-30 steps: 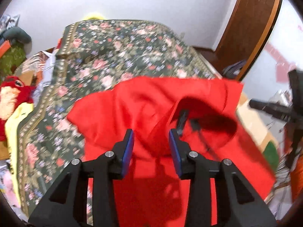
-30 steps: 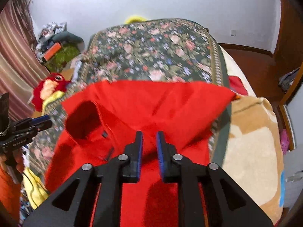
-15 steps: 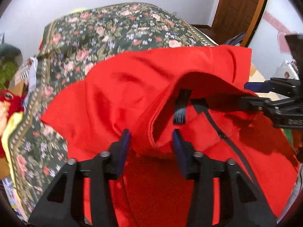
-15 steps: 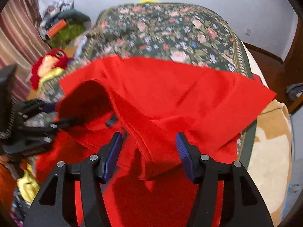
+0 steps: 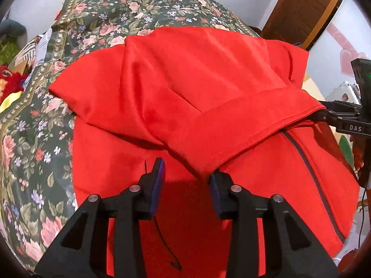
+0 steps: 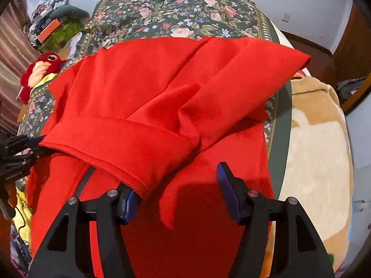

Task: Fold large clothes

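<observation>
red jacket (image 5: 208,88) lies spread on the bed, over the floral cover (image 5: 143,7), its top part folded down toward the cameras. the folded hem runs as a thick band across the middle, and a dark zip (image 5: 303,159) shows on the layer beneath, at the right of the left view.

left claw (image 5: 186,180) points steeply down at the near corner of that band. jaws part open, the corner sagging into the gap between them; the right pad sits against the cloth, the left pad stands clear, so no pinch that i can see. bare floral cover runs free along the left side of the jacket.

right claw (image 6: 177,199) has just been opening, jaws now wide. the other end of the band droops over its left pad (image 6: 129,205), the right pad stands apart from the cloth, nothing gripped. to its right the jacket's edge stops short of the cover's green border, and a tan blanket (image 6: 317,157) lies beyond with open room.

a red plush toy (image 6: 39,69) sits off the far left edge of the bed, well apart.
</observation>
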Motion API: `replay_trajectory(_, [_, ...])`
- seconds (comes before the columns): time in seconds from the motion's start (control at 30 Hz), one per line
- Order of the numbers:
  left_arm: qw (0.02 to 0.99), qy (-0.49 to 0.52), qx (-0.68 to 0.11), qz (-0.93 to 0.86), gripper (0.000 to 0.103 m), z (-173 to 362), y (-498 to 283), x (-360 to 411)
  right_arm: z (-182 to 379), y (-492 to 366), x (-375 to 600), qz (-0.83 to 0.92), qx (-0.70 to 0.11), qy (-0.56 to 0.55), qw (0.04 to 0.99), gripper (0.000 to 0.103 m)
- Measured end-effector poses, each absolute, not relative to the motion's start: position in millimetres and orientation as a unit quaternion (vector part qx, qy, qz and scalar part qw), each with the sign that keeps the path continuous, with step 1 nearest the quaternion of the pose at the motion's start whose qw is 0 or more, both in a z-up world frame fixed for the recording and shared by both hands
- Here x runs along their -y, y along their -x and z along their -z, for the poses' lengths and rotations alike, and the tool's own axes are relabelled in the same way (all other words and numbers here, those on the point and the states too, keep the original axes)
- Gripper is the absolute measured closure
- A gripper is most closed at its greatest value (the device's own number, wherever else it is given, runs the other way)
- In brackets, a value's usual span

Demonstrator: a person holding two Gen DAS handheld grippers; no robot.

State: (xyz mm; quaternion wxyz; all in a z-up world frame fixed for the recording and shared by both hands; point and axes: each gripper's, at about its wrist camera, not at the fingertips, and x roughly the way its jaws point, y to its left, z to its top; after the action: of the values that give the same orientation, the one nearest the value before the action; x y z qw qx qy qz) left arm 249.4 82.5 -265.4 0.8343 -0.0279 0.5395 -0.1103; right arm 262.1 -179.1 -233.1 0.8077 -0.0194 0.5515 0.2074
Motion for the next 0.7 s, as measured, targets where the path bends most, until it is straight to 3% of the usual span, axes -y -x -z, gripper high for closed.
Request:
replay_trajectory(0.07, [0.832,0.033,-0.543,0.113,0.06,259.2,-244.6,-87.3,225.6,-258.3,179.3,-0.22,-0.554,0.012,0.803,0.045])
replay_trajectory(0.37, [0.862,0.03,-0.499,0.086,0.058,214.3,-231.0,-115.4,184.9,-258.8,190.6,-0.241,-0.505,-0.027,0.828,0.045])
replay_trajectory(0.47, [0.878,0.043,-0.472,0.065,0.052,196.5,-240.3,-131.1,175.9,-270.2,191.3,-0.232,-0.485,-0.033,0.843,0.044])
replay_trajectory(0.7, [0.884,0.064,-0.462,0.025,0.051,197.3,-291.0,-157.9,185.3,-308.7,185.1,-0.228,-0.49,-0.072,0.838,0.044])
